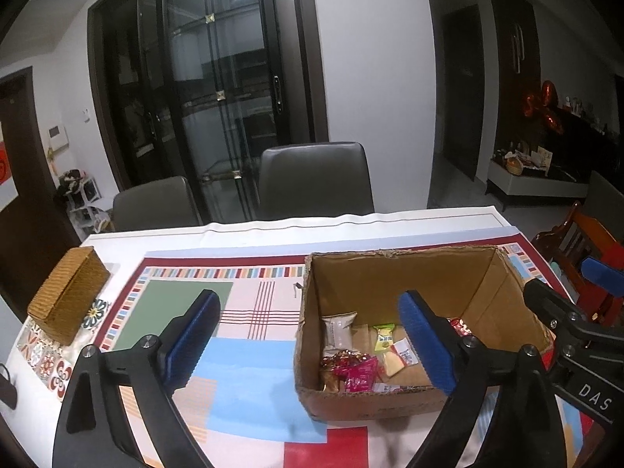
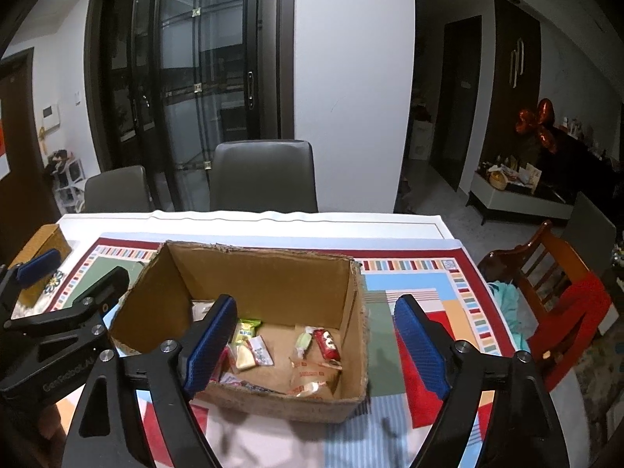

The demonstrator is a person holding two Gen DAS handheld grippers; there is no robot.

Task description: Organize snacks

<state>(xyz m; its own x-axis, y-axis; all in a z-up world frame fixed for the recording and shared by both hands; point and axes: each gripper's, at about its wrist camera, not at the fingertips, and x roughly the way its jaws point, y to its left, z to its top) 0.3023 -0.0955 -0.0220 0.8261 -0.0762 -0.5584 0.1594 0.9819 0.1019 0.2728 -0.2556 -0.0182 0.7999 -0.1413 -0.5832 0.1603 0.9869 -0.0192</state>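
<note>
We hold both tongs, left (image 1: 312, 347) and right (image 2: 316, 347), wide apart and empty over the box (image 2: 273, 273) of snacks (image 2: 312, 380) on the bench (image 1: 249, 234).

Left gripper (image 1: 312, 347) hovering, pointing downward, blue-padded jaws standing wide apart, gripping nothing. Right gripper (image 2: 316, 345) hovering alongside, pointing downward likewise, jaws gaping wide, pads (image 2: 419, 347) pressing nothing. Each gripper showing at edge of other's view.

"DAS" stands on the right hand-held gripper (image 1: 561, 284); snack labels are unreadable.
</note>
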